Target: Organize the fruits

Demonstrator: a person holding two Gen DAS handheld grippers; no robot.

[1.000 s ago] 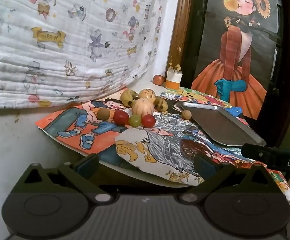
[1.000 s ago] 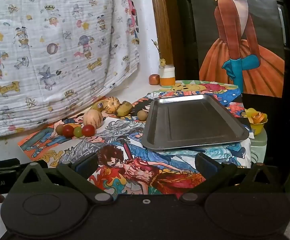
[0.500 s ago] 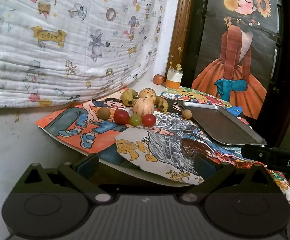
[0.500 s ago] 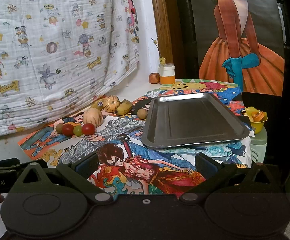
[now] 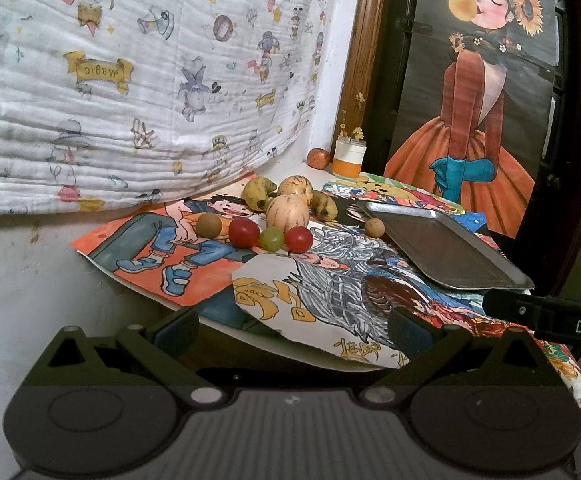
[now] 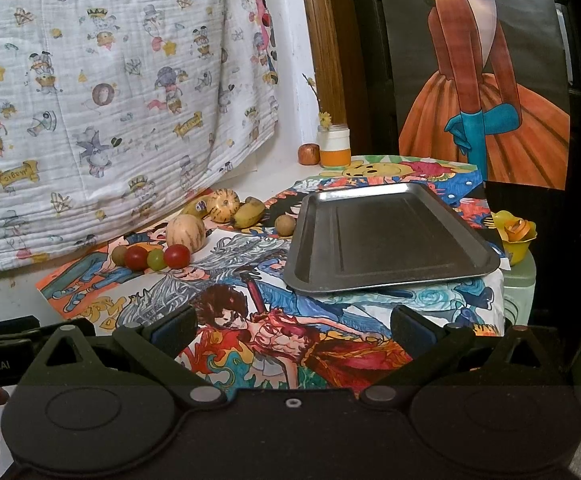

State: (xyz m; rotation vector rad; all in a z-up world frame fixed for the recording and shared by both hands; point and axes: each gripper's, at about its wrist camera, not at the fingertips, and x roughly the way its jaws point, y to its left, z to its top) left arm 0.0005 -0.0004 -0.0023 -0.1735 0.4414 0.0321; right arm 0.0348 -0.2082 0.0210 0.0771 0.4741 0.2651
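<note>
melons (image 5: 287, 211) 2 | bananas (image 5: 255, 195) 2 | red tomatoes (image 5: 244, 233) 2 | green grape (image 5: 271, 239) 1 | brown longans (image 5: 209, 225) 2 | tray (image 6: 386, 240) 1

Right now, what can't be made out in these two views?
- Left wrist: far side of the tray floor, hidden by its raised rim.
- Right wrist: sticker text on the banana, too small.
- Right wrist: green container beside the table, cut off by the cloth.

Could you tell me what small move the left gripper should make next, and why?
Probably ease the left gripper forward toward the nearest red tomato. Its jaws stand open and hold nothing, the metal tray has no fruit on it, and the tomato sits at the front of the fruit row beside the green grape, almost straight ahead of the gripper.
</note>
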